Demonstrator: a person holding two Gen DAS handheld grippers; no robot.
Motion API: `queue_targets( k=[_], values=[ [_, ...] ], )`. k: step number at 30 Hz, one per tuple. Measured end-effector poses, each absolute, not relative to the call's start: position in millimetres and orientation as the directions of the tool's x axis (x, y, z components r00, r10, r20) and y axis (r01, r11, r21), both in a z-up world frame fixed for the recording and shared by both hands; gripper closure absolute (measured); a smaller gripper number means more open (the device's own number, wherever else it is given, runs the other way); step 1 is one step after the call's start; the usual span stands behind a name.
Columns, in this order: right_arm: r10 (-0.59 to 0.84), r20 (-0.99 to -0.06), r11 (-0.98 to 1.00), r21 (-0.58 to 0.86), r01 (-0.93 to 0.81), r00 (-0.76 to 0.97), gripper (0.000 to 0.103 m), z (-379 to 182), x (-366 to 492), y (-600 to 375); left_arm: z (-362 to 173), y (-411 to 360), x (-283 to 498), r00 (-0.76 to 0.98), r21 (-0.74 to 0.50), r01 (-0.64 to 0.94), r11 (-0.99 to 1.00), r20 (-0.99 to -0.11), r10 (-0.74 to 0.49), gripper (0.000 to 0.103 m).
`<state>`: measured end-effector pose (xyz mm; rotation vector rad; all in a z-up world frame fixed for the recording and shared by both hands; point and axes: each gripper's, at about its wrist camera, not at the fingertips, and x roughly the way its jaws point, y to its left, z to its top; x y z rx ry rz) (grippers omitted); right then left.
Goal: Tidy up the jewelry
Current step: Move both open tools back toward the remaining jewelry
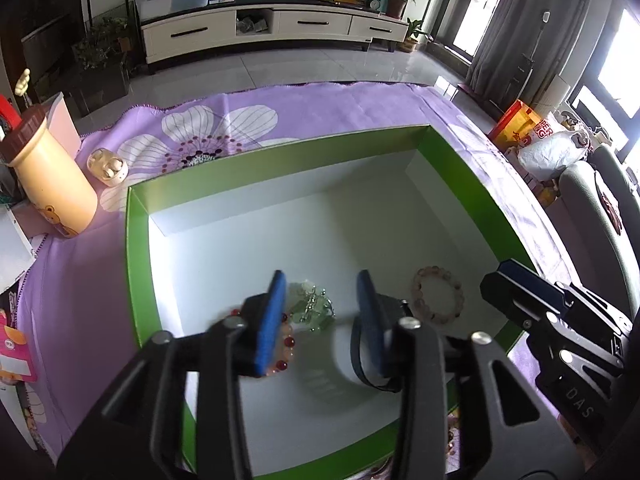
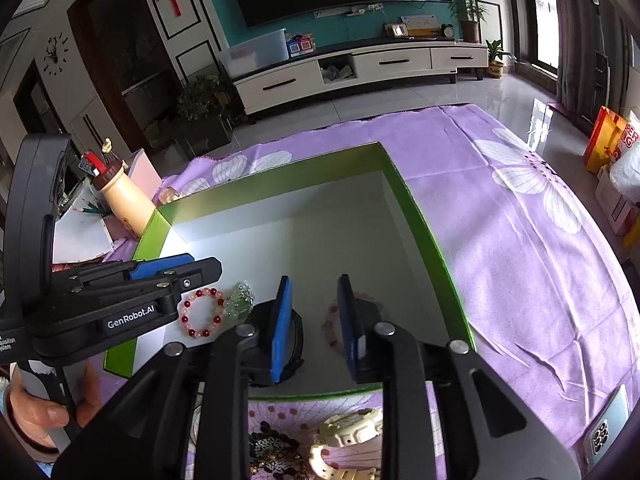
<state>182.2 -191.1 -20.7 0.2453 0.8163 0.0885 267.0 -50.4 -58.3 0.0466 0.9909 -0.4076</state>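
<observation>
A green box (image 1: 138,264) with a white floor holds the jewelry. My left gripper (image 1: 322,316) is open above a pale green jade piece (image 1: 312,306) lying on the floor between its fingers. A red-and-pink bead bracelet (image 2: 202,314) lies by its left finger and a black watch (image 1: 376,360) behind its right one. A pink bead bracelet (image 1: 438,298) lies further right. My right gripper (image 2: 314,324) is open over the box, between the black watch (image 2: 298,336) and the pink bracelet (image 2: 330,322), touching neither. A cream watch (image 2: 348,436) lies outside on the cloth.
The box sits on a purple floral cloth (image 2: 520,240). A cream bottle with a brown lid (image 1: 52,184) and an earbud case (image 1: 107,168) stand to the left. A phone (image 2: 608,436) lies near right, a leopard-print item (image 2: 272,452) near the front edge.
</observation>
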Motion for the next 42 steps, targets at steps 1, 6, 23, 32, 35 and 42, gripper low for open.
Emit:
queue_targets(
  k=[1, 6, 23, 32, 35, 42],
  values=[
    [0.173, -0.706, 0.968, 0.252, 0.015, 0.687, 0.077, -19, 178, -192, -56, -49, 264, 0.49, -0.136, 0.353, 0.926, -0.816, -0.307, 0.051],
    [0.189, -0.683, 0.962, 0.274, 0.007, 0.705, 0.074, -11, 158, -196, -43, -35, 251, 0.521, -0.13, 0.336, 0.933, -0.799, -0.299, 0.034],
    [0.258, -0.67, 0.946, 0.322, -0.041, 0.696, 0.069, -20, 44, -183, -25, 65, 135, 0.598, -0.171, 0.242, 0.955, -0.749, -0.286, 0.018],
    [0.258, -0.728, 0.961, 0.263, -0.089, 0.635, 0.069, -52, 10, -149, -88, 73, 95, 0.45, -0.209, 0.267, 0.941, -0.836, -0.313, 0.018],
    [0.255, -0.742, 0.965, 0.236, -0.115, 0.62, 0.069, -58, 7, -139, -97, 70, 87, 0.42, -0.239, 0.306, 0.921, -0.835, -0.356, 0.018],
    [0.252, -0.772, 0.968, 0.191, -0.164, 0.583, 0.069, -71, 17, -120, -97, 67, 80, 0.394, -0.309, 0.38, 0.872, -0.799, -0.455, 0.024]
  ],
)
